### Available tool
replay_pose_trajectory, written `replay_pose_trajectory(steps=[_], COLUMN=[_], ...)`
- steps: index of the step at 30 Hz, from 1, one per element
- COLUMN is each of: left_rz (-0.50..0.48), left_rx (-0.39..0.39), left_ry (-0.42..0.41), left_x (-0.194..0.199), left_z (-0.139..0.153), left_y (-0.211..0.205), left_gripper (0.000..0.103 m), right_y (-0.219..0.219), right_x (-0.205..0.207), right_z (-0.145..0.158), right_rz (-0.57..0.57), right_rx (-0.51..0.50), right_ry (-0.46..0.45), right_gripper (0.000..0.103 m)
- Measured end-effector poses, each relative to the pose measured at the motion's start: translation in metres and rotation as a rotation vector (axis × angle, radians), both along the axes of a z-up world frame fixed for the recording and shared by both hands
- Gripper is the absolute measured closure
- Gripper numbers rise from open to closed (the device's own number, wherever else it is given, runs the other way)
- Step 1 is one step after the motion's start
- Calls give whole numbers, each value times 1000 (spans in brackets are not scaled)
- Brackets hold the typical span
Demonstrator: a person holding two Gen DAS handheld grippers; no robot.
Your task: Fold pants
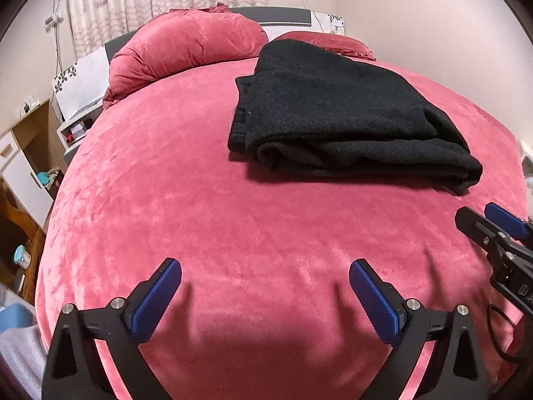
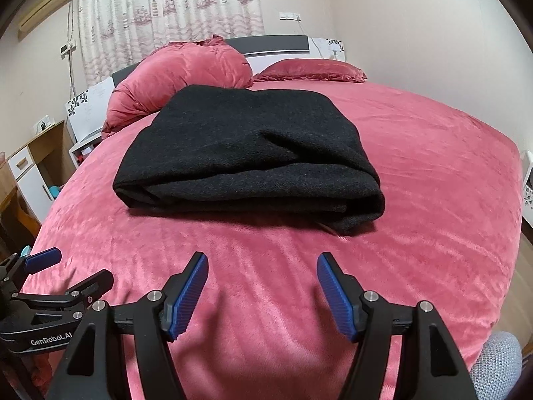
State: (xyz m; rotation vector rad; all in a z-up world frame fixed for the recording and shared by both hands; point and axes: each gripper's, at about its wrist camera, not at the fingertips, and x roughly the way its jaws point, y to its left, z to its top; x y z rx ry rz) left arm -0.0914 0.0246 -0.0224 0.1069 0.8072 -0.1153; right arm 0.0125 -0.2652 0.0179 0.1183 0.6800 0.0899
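Note:
The dark grey pants (image 1: 343,113) lie folded in a thick rectangular stack on the pink bed (image 1: 233,220); they also show in the right wrist view (image 2: 246,153), straight ahead of the right gripper. My left gripper (image 1: 265,273) is open and empty, over bare bedspread, nearer than the pants and to their left. My right gripper (image 2: 262,266) is open and empty, a short way in front of the stack's near edge. Each gripper shows at the edge of the other's view: the right one (image 1: 479,216) and the left one (image 2: 73,266).
Pink pillows (image 2: 186,73) and the headboard (image 2: 273,45) lie beyond the pants. A wooden desk and cabinet (image 1: 26,153) stand off the bed's left side. A wall runs along the right. A patterned curtain (image 2: 166,3) hangs behind.

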Motion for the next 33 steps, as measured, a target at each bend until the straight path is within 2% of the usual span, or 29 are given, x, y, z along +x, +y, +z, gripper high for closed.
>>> replay_pose_trajectory(steps=[5, 33], left_rz=[-9, -3], left_rx=[-25, -19], left_ry=[10, 8], left_x=[-5, -6], left_z=[1, 0], left_y=[-2, -5], left_gripper=[1, 1], right_y=[2, 7], right_x=[-1, 0], right_z=[0, -2], right_rz=[9, 36], right_rx=[-4, -7], right_ry=[-5, -3], right_gripper=[34, 34])
